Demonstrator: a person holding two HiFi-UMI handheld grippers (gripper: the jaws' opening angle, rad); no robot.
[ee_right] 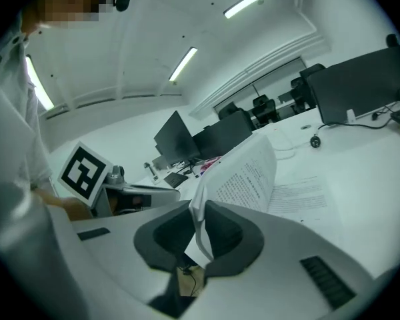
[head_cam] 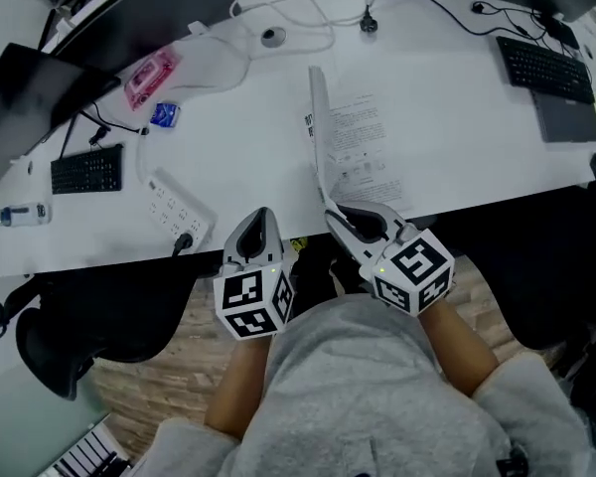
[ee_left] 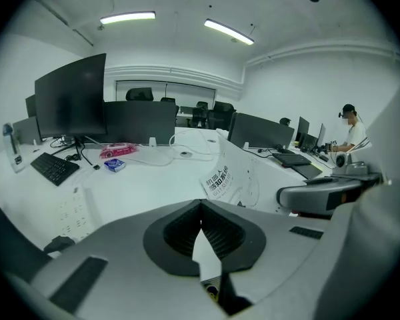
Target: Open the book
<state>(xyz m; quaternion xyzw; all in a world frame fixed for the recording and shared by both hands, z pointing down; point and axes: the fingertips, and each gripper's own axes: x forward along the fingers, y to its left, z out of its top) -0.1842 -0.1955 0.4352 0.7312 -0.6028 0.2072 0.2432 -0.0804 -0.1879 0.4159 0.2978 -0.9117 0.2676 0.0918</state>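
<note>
While my right claw [head_cam: 336,217] bites down on the near edge of the book [head_cam: 363,142], the lifted part stands almost on edge above the white desk [head_cam: 228,157]. The rest of the book lies flat to the right of it in the head view, printed page up. From the right claw's own camera I see the grip plainly: both dark pads [ee_right: 221,229] pinch the lower corner of the raised leaves [ee_right: 247,175]. They fan up and away from me, with lines of text on the face towards the flat page.

Over on the other side, my left claw [head_cam: 256,229] has its jaws pressed together with nothing between them. It hangs over the near edge of the desk, left of the book and clear of it. Its camera looks across at the outer face of the raised cover [ee_left: 230,179], where a printed title shows.

A white power strip [head_cam: 174,210] lies just left of that claw, and a black keyboard [head_cam: 87,170] sits further out. A pink packet [head_cam: 151,78] rests well back on the desk.
</note>
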